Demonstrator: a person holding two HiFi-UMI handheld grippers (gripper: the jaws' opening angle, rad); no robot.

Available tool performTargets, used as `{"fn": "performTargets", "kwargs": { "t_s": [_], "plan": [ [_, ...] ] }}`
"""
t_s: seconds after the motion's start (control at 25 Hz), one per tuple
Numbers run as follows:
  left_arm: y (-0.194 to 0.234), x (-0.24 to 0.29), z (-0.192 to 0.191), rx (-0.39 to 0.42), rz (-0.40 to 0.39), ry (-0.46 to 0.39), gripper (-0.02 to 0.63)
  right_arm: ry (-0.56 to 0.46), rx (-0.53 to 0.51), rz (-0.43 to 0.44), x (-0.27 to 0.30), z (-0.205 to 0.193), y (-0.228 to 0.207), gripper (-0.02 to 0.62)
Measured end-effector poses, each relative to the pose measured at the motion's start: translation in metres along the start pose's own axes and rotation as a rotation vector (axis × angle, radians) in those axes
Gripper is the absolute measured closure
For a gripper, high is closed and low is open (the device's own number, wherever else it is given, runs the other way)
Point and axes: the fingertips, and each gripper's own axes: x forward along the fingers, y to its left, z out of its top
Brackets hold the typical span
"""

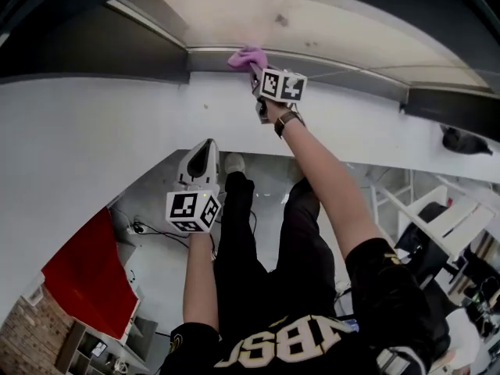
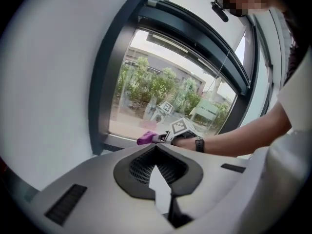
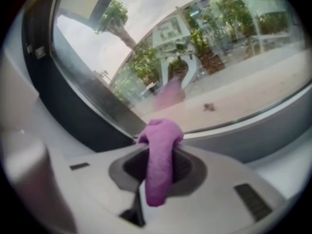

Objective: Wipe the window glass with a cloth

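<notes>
The window glass [image 1: 328, 22] fills the top of the head view. A purple cloth [image 1: 247, 55] presses against its lower left corner, by the grey sill. My right gripper [image 1: 254, 67] is shut on the cloth, which hangs folded between the jaws [image 3: 160, 155], with its reflection in the glass [image 3: 219, 57]. A small dark speck [image 3: 209, 107] sits on the pane to the cloth's right. My left gripper [image 1: 205, 145] hangs lower, in front of the white wall and away from the glass, shut and holding nothing. Its view shows the cloth [image 2: 145, 138] from behind.
A dark frame [image 1: 94, 49] borders the pane on the left, with white wall [image 1: 94, 123] below it. A black window handle [image 1: 461, 141] sticks out at the far right. Below lie a red panel [image 1: 86, 280], a white chair [image 1: 437, 217] and the person's legs.
</notes>
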Motion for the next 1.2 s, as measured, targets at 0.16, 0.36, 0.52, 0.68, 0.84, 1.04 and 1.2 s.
{"fn": "performTargets", "kwargs": {
  "t_s": [0.16, 0.36, 0.52, 0.68, 0.84, 1.04, 1.2],
  "plan": [
    [-0.077, 0.047, -0.008, 0.006, -0.111, 0.003, 0.593, -0.059, 0.129, -0.134, -0.093, 0.016, -0.134, 0.526],
    [-0.195, 0.100, -0.029, 0.133, -0.247, 0.023, 0.592, -0.205, 0.322, -0.331, -0.217, 0.039, -0.301, 0.526],
    [-0.277, 0.133, -0.047, 0.179, -0.330, 0.036, 0.592, -0.284, 0.388, -0.419, -0.292, 0.050, -0.392, 0.525],
    [-0.331, 0.150, -0.063, 0.168, -0.361, 0.056, 0.593, -0.320, 0.408, -0.403, -0.330, 0.063, -0.425, 0.526],
    [-0.357, 0.150, -0.057, 0.169, -0.359, 0.068, 0.592, -0.326, 0.401, -0.323, -0.352, 0.069, -0.400, 0.525],
    [-0.364, 0.135, -0.022, 0.185, -0.311, 0.043, 0.593, -0.220, 0.281, -0.169, -0.379, 0.054, -0.304, 0.525],
    [-0.367, 0.103, 0.025, 0.193, -0.304, 0.004, 0.593, -0.225, 0.183, -0.115, -0.422, 0.054, -0.215, 0.525]
  ]
}}
